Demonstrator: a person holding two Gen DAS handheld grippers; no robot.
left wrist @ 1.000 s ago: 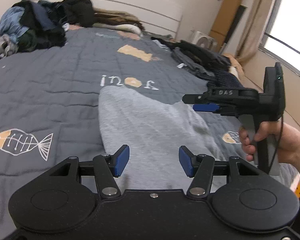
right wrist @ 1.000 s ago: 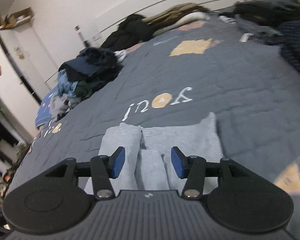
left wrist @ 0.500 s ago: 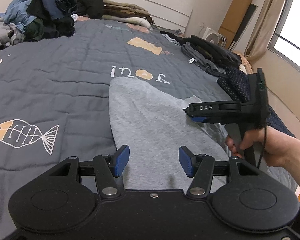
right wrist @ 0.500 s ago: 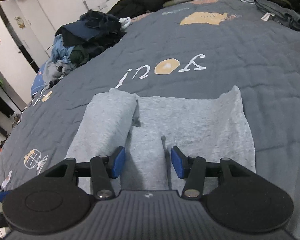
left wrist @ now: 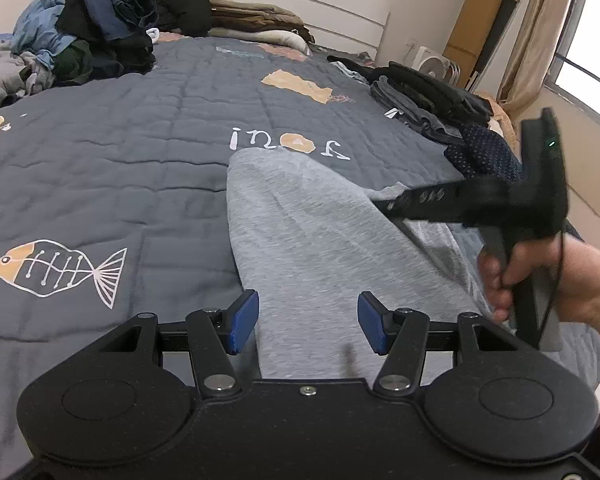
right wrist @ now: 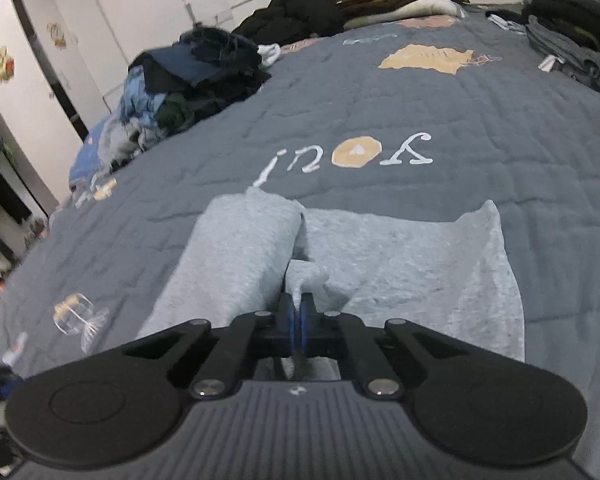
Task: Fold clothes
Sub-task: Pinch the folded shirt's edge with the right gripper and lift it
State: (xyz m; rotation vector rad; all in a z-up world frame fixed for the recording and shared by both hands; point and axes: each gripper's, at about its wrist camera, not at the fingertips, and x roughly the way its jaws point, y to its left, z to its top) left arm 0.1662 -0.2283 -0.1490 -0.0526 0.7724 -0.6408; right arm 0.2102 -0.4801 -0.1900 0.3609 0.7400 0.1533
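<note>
A light grey garment (left wrist: pixel 312 248) lies on the dark grey quilt, its left part folded over into a long panel. In the right wrist view the grey garment (right wrist: pixel 400 256) shows the folded panel at left and a flat part at right. My left gripper (left wrist: pixel 306 322) is open and empty, just above the garment's near end. My right gripper (right wrist: pixel 296 314) is shut on a pinch of the grey fabric beside the folded panel's edge. It also shows in the left wrist view (left wrist: pixel 384 206), held by a hand at the right.
A heap of unfolded clothes (left wrist: pixel 80 44) sits at the far left of the bed. Dark folded clothes (left wrist: pixel 432 96) lie at the far right. The quilt (left wrist: pixel 120 148) carries fish and letter prints. A headboard, a fan and a window lie beyond.
My right gripper dropped onto the garment and closed on a pinch of its fabric. My left gripper stayed open over the near end.
</note>
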